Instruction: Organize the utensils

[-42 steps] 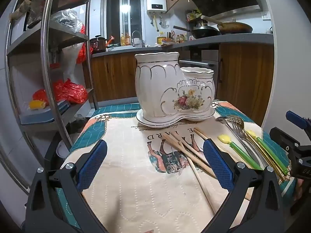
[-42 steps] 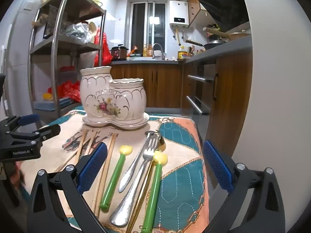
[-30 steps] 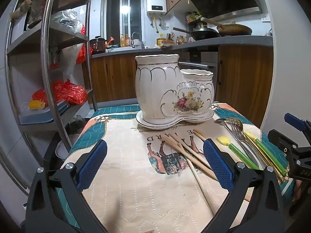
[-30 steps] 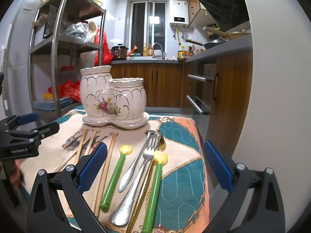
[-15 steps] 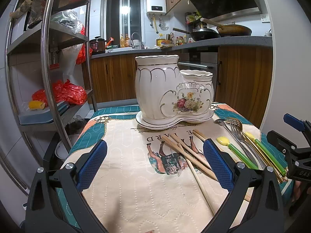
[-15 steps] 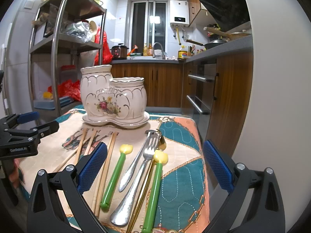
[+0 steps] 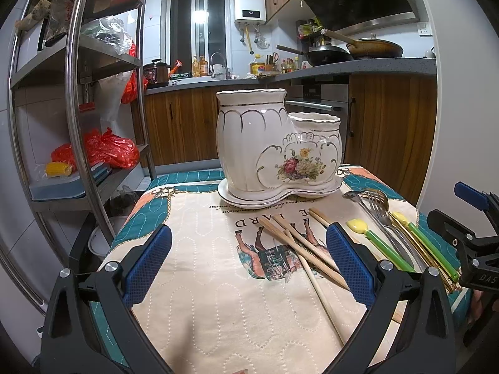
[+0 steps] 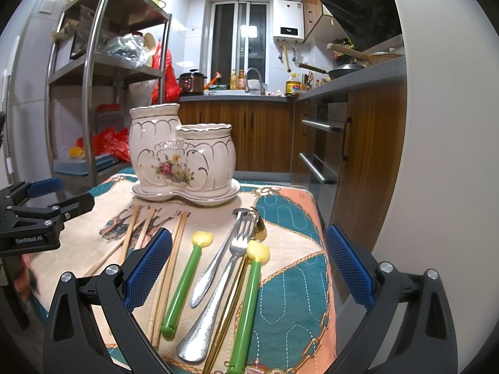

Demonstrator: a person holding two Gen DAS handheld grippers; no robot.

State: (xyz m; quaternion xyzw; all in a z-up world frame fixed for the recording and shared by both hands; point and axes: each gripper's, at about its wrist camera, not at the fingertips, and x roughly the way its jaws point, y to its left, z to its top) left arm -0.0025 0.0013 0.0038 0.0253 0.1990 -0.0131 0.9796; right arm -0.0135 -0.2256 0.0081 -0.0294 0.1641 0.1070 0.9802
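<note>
A white ceramic double holder with a flower print (image 7: 274, 152) (image 8: 179, 159) stands at the far side of the quilted mat (image 7: 218, 280). Wooden chopsticks (image 7: 299, 246) (image 8: 134, 233) lie in front of it. Right of them lie two green-handled yellow-tipped utensils (image 8: 184, 283), a silver fork (image 8: 215, 293), a silver spoon (image 8: 218, 261) and a gold utensil (image 8: 230, 308). My left gripper (image 7: 248, 261) is open and empty above the mat, short of the chopsticks. My right gripper (image 8: 248, 261) is open and empty above the cutlery.
A steel shelf rack (image 7: 78, 109) with red bags stands left of the table. Wooden kitchen cabinets (image 7: 389, 124) and an oven (image 8: 321, 143) are at the right and behind. The mat's right edge (image 8: 324, 249) drops off near the cabinets.
Both grippers drifted only slightly; the holder sits a touch lower in the left wrist view. Nothing was taken hold of or moved.
</note>
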